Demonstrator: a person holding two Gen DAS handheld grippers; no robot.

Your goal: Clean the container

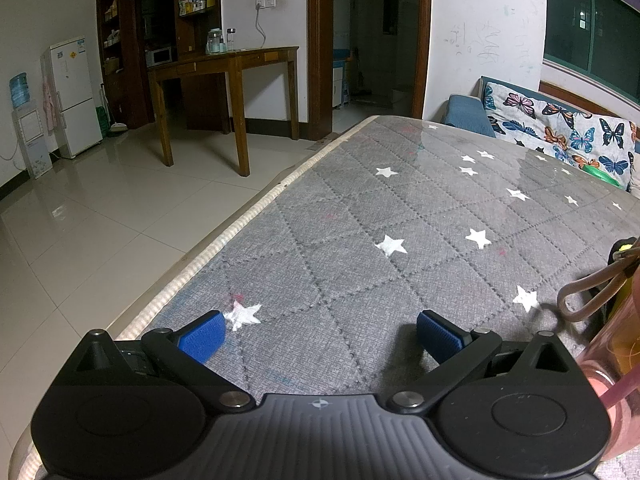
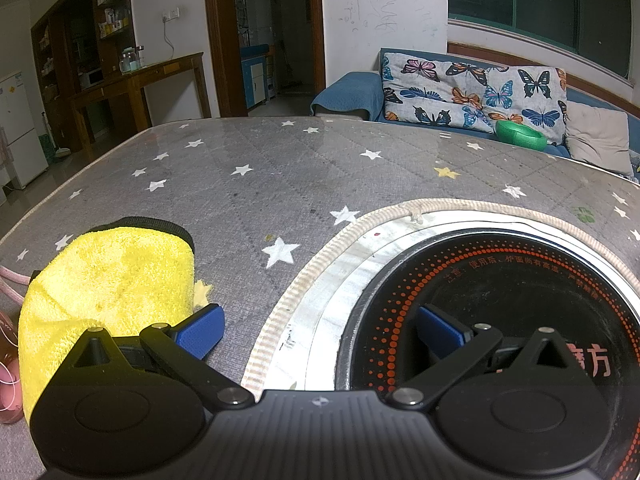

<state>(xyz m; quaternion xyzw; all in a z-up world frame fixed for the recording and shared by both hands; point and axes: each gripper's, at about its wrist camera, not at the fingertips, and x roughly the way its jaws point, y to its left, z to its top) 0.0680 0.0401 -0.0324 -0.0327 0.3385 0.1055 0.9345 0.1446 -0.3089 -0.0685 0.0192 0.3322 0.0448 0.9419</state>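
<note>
we hold both tools released, left tool (image 1: 320, 332) over the star-print table (image 1: 400, 208), right tool (image 2: 320, 330) beside the yellow cloth (image 2: 108, 280).

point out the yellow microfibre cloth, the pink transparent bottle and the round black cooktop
yellow microfibre cloth (image 2: 108, 284), right wrist view, middle of its top face
pink transparent bottle (image 1: 616, 364), left wrist view, its side wall
round black cooktop (image 2: 520, 280), right wrist view, bare glass
</note>
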